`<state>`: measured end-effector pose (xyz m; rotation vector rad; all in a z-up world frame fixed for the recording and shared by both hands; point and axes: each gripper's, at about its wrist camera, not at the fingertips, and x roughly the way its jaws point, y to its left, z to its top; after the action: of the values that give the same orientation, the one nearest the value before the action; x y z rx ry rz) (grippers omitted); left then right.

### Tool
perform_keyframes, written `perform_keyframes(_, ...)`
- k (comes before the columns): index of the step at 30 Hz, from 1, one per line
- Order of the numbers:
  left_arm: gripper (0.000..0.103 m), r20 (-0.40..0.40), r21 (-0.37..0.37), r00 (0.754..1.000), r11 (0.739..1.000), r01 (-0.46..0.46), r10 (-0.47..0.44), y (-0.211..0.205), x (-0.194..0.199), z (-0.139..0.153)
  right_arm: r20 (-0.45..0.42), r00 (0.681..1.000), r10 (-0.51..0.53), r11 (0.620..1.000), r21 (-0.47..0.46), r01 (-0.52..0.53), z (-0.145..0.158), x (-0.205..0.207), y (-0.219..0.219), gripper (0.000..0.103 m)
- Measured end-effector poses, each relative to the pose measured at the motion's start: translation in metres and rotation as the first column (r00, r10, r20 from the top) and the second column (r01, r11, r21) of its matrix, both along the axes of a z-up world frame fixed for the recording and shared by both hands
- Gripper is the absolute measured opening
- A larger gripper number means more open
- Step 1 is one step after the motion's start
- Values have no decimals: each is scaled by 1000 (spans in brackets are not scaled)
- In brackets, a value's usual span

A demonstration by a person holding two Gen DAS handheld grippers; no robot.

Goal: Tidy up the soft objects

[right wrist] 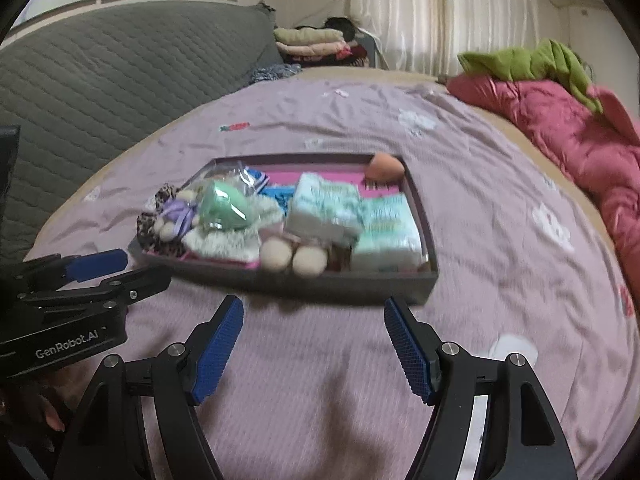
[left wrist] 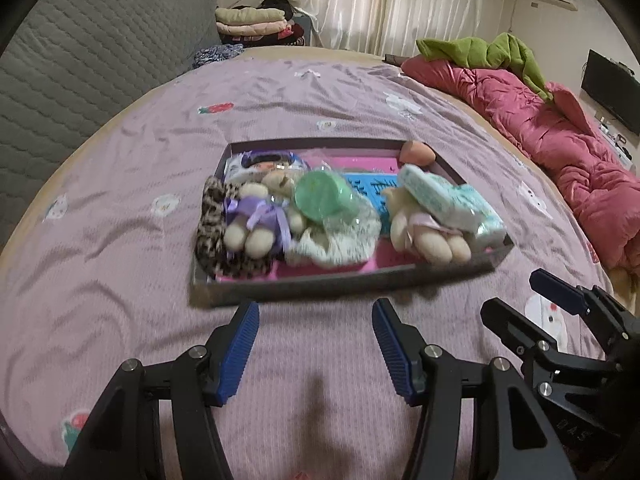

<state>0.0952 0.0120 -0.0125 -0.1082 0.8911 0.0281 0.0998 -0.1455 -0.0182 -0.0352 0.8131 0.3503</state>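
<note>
**Both claws spread, tray dead ahead on the bed**

Starting on the left: the left gripper (left wrist: 314, 312) hangs over the pink bedspread (left wrist: 120, 208) with its blue pads spread wide and nothing between them. Straight ahead and just beyond its tips sits the shallow dark tray (left wrist: 340, 286), long axis running left to right across the view, near wall facing the claw. Inside, from the left: a leopard-print fabric piece (left wrist: 212, 232) against the left wall, a small plush doll in purple (left wrist: 248, 220), a green plastic-wrapped thing (left wrist: 320, 196) on a fluffy white cloth (left wrist: 340, 244), then a second cream plush (left wrist: 424, 236) and pale tissue packs (left wrist: 448, 204) on the right. An orange sponge-like piece (left wrist: 416, 152) sits at the far right corner, though blur makes that one hard to call.

Now the right: the right gripper (right wrist: 314, 312) is also wide open and empty, beside its partner and angled down at the same near wall. From here the tissue packs and the cream plush's round feet (right wrist: 292, 258) lie closest, so I'd judge the right hand better placed for that end, the left for the leopard piece and purple doll.

Neither claw touches the tray. Next call: pick one item and reach in over the near wall.
</note>
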Motion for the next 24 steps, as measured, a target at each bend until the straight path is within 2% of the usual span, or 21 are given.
perform_keyframes(6, 59, -27, -18, 1000, 1000, -11, 11, -5, -20, -2, -22, 1000, -14, 1000, 14, 14, -1, -20, -5, 75)
perform_keyframes(24, 59, -38, -18, 998, 999, -43, 43, -5, -58, 3, 38, 998, 41, 998, -45, -40, 10, -59, -1, 75)
